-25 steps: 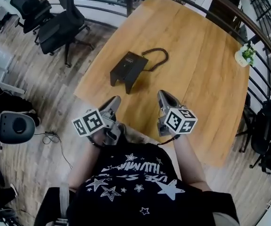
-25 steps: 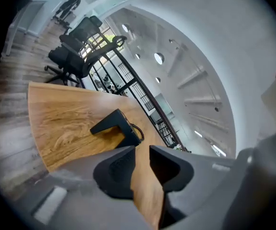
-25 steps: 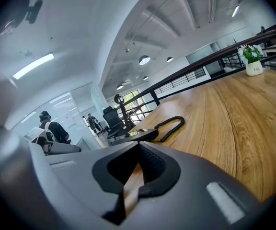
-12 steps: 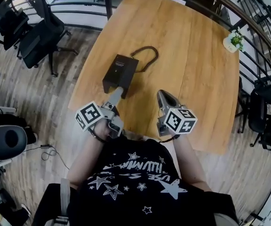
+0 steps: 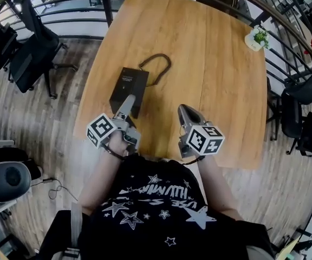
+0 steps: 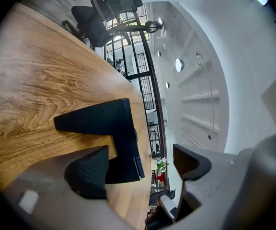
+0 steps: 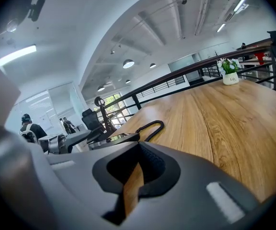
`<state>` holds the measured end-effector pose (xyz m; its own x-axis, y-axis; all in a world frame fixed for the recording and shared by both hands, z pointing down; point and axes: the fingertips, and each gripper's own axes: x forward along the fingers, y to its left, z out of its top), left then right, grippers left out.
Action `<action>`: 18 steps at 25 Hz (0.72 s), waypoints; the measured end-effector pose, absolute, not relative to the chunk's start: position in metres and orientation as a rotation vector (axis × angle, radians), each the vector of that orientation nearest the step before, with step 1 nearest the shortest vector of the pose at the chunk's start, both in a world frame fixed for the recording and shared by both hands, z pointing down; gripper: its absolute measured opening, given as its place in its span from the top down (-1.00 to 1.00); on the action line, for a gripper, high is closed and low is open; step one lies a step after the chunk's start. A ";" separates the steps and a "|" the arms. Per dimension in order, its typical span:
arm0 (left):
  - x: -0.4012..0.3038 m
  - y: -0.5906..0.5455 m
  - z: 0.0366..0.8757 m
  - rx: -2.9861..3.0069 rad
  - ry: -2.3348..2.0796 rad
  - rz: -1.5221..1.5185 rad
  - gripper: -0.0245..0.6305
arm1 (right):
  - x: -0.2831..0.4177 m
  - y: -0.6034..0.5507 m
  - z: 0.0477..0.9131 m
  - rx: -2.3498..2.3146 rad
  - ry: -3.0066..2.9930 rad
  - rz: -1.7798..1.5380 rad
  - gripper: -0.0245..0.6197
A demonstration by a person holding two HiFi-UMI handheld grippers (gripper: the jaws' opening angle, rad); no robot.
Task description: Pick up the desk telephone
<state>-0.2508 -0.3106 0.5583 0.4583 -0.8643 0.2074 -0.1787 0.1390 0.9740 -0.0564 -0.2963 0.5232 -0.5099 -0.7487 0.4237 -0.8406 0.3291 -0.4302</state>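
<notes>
The black desk telephone (image 5: 126, 83) lies near the left edge of the wooden table (image 5: 215, 91), its dark cord (image 5: 158, 69) looping behind it. My left gripper (image 5: 128, 102) is at the phone's near end, rolled on its side, jaws wide open. In the left gripper view the phone (image 6: 104, 121) reaches in between the pads (image 6: 87, 174), and no pad presses on it. My right gripper (image 5: 183, 110) hovers shut over the table's near edge, to the right of the phone, holding nothing. The right gripper view shows the phone (image 7: 114, 139) and cord (image 7: 152, 127) ahead to the left.
A small potted plant (image 5: 256, 37) stands at the table's far right corner. Black office chairs (image 5: 31, 53) sit on the wooden floor to the left. A dark railing (image 5: 286, 37) curves round the table's far and right sides.
My left gripper has moved forward from the table's edge to the phone, rolled onto its side and opened wide. The right gripper has stayed almost in place.
</notes>
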 end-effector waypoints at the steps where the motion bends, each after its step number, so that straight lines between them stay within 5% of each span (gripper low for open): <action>1: -0.250 -0.313 0.559 1.365 -1.012 -0.643 -0.39 | -0.055 -0.296 0.523 1.475 -2.431 0.930 0.92; 14: -0.247 -0.334 0.573 1.338 -1.019 -0.620 -0.39 | -0.048 -0.292 0.525 1.507 -2.399 0.929 0.92; 18: -0.248 -0.332 0.580 1.326 -1.044 -0.592 -0.22 | -0.046 -0.292 0.525 1.513 -2.402 0.926 0.92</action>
